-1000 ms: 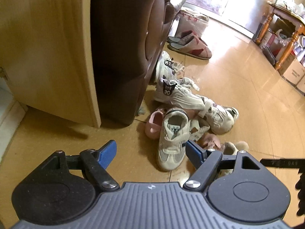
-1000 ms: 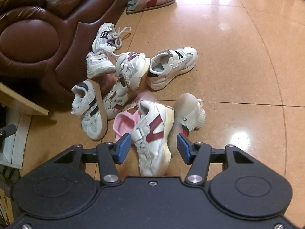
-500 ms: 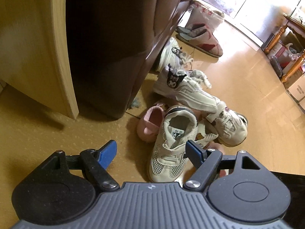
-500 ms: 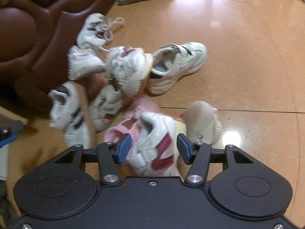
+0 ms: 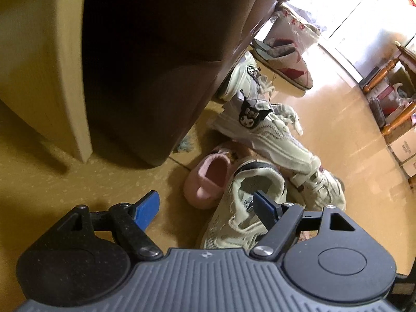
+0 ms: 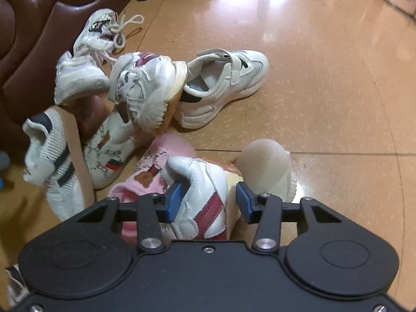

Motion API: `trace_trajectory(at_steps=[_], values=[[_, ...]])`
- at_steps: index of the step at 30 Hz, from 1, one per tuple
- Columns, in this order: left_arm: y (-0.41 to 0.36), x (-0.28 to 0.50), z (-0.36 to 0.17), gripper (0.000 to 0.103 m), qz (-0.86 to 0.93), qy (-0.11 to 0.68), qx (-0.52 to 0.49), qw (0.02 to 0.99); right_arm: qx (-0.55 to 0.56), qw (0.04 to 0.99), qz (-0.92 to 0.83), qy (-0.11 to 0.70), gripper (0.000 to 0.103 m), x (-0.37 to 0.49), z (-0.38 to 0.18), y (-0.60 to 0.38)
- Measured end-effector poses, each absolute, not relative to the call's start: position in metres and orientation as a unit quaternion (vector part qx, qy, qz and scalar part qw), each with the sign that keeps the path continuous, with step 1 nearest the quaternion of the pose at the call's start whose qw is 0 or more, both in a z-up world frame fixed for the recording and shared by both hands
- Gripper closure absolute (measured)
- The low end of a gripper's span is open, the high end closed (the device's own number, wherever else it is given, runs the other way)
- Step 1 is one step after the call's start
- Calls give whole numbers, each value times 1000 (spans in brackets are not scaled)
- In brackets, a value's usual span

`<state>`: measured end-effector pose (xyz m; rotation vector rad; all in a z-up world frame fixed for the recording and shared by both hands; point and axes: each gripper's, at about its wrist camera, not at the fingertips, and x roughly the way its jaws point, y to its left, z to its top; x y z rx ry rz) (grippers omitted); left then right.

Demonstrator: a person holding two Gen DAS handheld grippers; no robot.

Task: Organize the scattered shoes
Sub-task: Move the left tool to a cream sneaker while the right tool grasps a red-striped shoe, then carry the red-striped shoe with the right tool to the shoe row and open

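Hovering low over the heap of shoes on the tan tiled floor (image 6: 325, 83), both claws spread wide and gripping nothing. Right claw (image 6: 208, 200) straddled the heel of a white sneaker with red stripes (image 6: 205, 195), left pad (image 6: 174, 199) pressed at the heel collar, right pad (image 6: 244, 200) apart from the shoe. Lay against a pink slipper (image 6: 158, 166) on one side and an upturned beige sole (image 6: 267, 163) on the other. Piled further ahead: a mesh sneaker with dark stripes (image 6: 49, 156) tipped on its side, a printed shoe with a green-and-red band (image 6: 109, 148), a scuffed white sneaker (image 6: 145, 88) propped on the heap, a white strap sneaker (image 6: 226, 78) upright beside it, and a laced white sneaker (image 6: 98, 33) close to the brown leather sofa (image 6: 31, 26).

Left claw (image 5: 205, 206) hung over the cream mesh sneaker (image 5: 241, 208), right pad (image 5: 265, 205) above its opening, left pad (image 5: 147, 206) over bare floor. Sat just beside a pink fleece slipper (image 5: 208, 179). Rested beyond these a white sneaker with a cartoon patch (image 5: 262, 127), and further off a pair of grey and red house slippers (image 5: 286, 62) near the sofa's end. Stood at left a pale wooden panel (image 5: 46, 52).
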<state>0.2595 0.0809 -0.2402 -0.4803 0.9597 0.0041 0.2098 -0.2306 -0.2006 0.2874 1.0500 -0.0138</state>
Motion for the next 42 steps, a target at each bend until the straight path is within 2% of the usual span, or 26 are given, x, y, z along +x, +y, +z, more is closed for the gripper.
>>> trace_trajectory(at_steps=[5, 6, 8, 9, 19, 23, 30, 37, 42], values=[[72, 264, -245, 24, -9, 457, -219, 862, 119, 860, -11, 496, 55, 221, -205, -219], [71, 264, -246, 24, -9, 458, -219, 862, 122, 861, -11, 494, 58, 221, -206, -219], [75, 264, -248, 24, -6, 458, -227, 860, 136, 862, -8, 488, 72, 224, -205, -223], [76, 264, -247, 24, -7, 457, -229, 859, 144, 863, -6, 484, 74, 225, -205, -226], [64, 256, -241, 24, 12, 435, -202, 878, 270, 843, 0, 465, 77, 234, -213, -256], [54, 253, -241, 32, 25, 425, -191, 885, 298, 838, 26, 457, 83, 226, -208, -263], [53, 255, -248, 35, 32, 421, -203, 884, 301, 836, 54, 455, 85, 197, -197, -280], [48, 260, -254, 37, 32, 423, -197, 884, 304, 802, 107, 504, 85, 168, -205, -275], [46, 263, -256, 37, 32, 422, -199, 884, 289, 763, 156, 557, 85, 156, -237, -252]])
